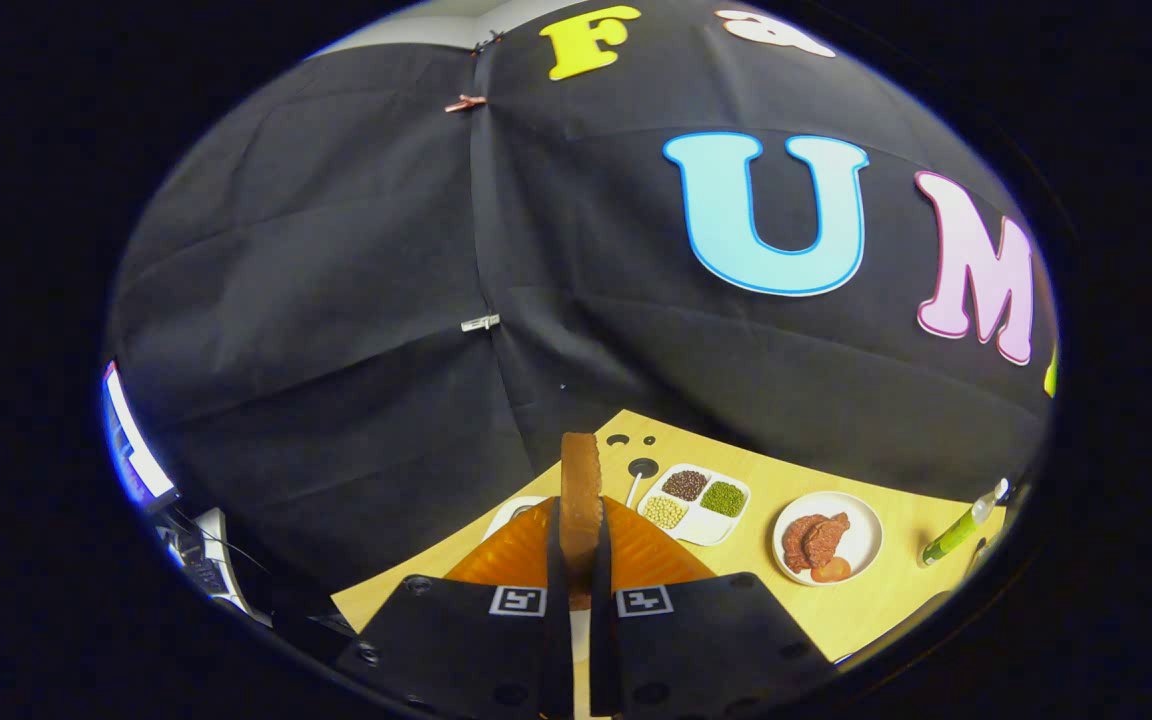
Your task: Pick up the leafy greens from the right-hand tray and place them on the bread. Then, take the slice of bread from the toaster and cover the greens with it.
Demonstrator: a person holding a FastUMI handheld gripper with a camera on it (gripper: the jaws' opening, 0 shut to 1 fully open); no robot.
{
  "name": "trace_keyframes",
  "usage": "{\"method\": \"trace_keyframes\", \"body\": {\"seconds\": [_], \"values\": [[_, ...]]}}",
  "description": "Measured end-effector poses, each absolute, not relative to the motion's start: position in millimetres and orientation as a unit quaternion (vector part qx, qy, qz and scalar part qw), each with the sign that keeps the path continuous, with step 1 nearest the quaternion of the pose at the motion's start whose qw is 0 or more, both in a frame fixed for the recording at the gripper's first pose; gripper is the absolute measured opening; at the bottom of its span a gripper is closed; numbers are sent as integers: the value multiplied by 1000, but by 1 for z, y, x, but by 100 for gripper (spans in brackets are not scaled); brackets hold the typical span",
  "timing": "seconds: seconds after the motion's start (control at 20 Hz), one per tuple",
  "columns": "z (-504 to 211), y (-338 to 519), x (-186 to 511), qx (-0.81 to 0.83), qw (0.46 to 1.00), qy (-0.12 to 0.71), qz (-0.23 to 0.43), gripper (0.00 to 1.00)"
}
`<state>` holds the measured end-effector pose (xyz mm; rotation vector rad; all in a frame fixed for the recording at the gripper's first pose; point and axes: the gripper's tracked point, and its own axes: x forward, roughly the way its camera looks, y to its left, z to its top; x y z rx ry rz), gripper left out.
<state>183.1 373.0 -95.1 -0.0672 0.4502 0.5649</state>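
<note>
Claw (pixel 581 560): fingers closed on the slice of bread (pixel 581 500), which stands upright on edge between them, raised above the tabletop (pixel 866 610).
Divided tray (pixel 701 527): on the tabletop, beyond the fingers, just right of the slice; three compartments hold grains.
Round plate (pixel 861 545): right of the divided tray, carrying meat pieces (pixel 814 540).
Bottle (pixel 956 530): lying right of the round plate, apart from it.
Booth wall (pixel 336 300): behind the tabletop.

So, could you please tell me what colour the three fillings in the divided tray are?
In the gripper view, the divided tray holds dark brown, green and pale yellowish fillings, beyond the tool shut on the bread slice.
</note>
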Motion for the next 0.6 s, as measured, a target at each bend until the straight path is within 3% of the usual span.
{"method": "trace_keyframes", "body": {"seconds": [0.6], "values": [[-173, 256, 149, 38, 929, 296, 219, 11]]}}
